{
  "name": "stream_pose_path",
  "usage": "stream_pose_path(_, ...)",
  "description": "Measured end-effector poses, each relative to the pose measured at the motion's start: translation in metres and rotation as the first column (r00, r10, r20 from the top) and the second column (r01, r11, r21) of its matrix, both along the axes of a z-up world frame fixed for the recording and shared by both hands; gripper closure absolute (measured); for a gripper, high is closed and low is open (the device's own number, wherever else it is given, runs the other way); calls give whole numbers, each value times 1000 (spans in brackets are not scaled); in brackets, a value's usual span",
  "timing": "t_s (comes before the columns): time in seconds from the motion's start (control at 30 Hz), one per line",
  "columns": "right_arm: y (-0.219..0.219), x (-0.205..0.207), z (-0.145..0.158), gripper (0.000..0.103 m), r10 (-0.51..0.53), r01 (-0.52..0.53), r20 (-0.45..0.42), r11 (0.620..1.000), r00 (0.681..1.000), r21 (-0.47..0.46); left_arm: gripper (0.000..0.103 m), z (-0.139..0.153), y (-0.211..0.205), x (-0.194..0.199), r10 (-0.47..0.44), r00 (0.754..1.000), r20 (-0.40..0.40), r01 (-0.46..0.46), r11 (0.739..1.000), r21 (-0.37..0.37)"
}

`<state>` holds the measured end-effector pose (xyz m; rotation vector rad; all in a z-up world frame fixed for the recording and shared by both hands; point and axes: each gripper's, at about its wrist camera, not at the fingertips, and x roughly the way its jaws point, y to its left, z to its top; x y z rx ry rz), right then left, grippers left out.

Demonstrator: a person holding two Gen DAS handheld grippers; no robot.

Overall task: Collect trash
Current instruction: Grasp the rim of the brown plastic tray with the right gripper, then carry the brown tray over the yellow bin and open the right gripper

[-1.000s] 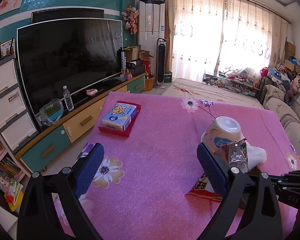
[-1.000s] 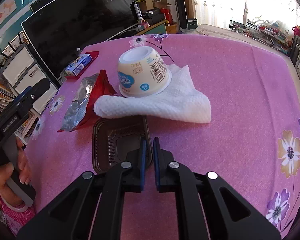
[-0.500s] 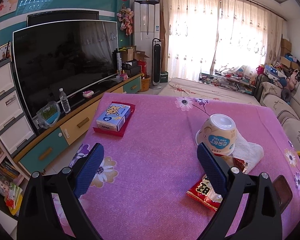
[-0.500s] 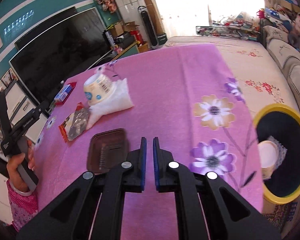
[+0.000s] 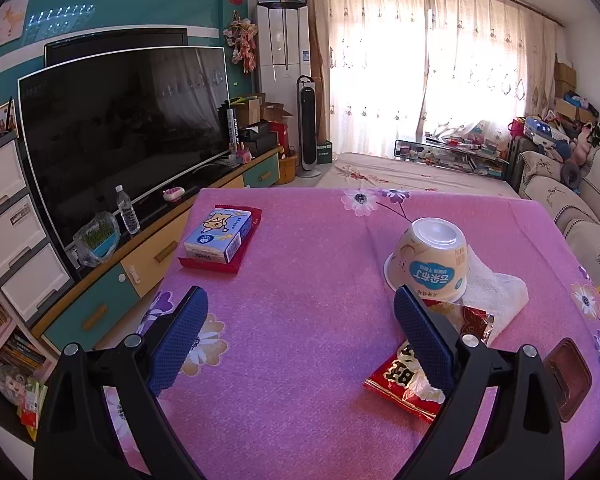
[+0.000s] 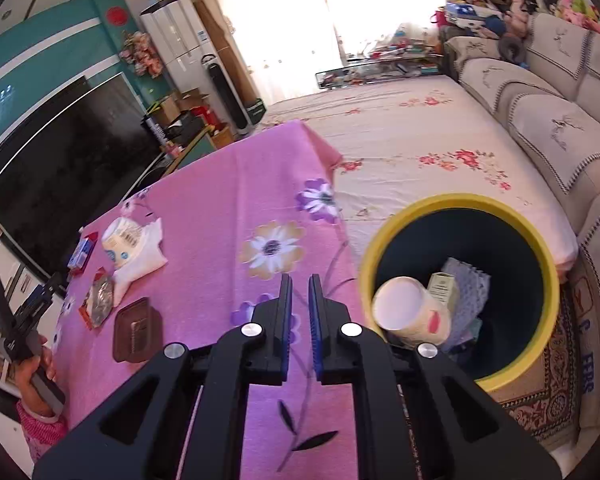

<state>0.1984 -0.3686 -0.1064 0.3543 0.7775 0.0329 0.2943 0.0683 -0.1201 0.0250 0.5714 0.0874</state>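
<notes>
On the pink tablecloth (image 5: pixel 300 300) lie an upturned pudding cup (image 5: pixel 430 260) on a white paper towel (image 5: pixel 496 292), a red snack wrapper (image 5: pixel 416 372) and a brown plastic tray (image 5: pixel 566 376). My left gripper (image 5: pixel 300 336) is open and empty above the table, left of the wrapper. My right gripper (image 6: pixel 300 300) is shut and empty near the table's right edge, beside the yellow-rimmed trash bin (image 6: pixel 456 204), which holds a paper cup (image 6: pixel 408 312) and other trash. The right wrist view also shows the cup (image 6: pixel 120 240), towel (image 6: pixel 148 256), wrapper (image 6: pixel 98 296) and tray (image 6: pixel 134 330).
A blue tissue box (image 5: pixel 218 234) sits on a red tray (image 5: pixel 240 260) at the table's far left. A TV (image 5: pixel 120 140) and cabinet stand left of the table. A sofa (image 6: pixel 560 120) and patterned floor covering lie to the right.
My right gripper pulled back from the brown tray and swung right toward the bin, staying shut. The left gripper shifted slightly; the table trash has not moved.
</notes>
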Motion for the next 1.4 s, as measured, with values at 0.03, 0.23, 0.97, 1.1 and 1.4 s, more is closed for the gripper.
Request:
stream_pose_path(0.03,16,5,0,88,41,-41,-1,999,999,-3,10,0,-1,0,-1,1000,0,1,1000,5)
stream_pose_path(0.23,124,45,-6,80,310,-312,-52,948,949,-53,10,-1,-1,0,-8,1000,1,8,1000,5)
stream_pose_path(0.97,160,61,-48,99,316,-343,-188,930,930,-132,10,3,-3,-4,-37,999,9,37,999,-20)
stream_pose_path(1.1,141,51,-33,99,283,-301,-142,946,949,-123,10,2,-4,-3,-38,999,5,38,999,-16)
stream_pose_path(1.4,38,15,-2,99,33,-40,-54,989,998,-144,10,0,-7,-2,-44,999,0,44,999,-6)
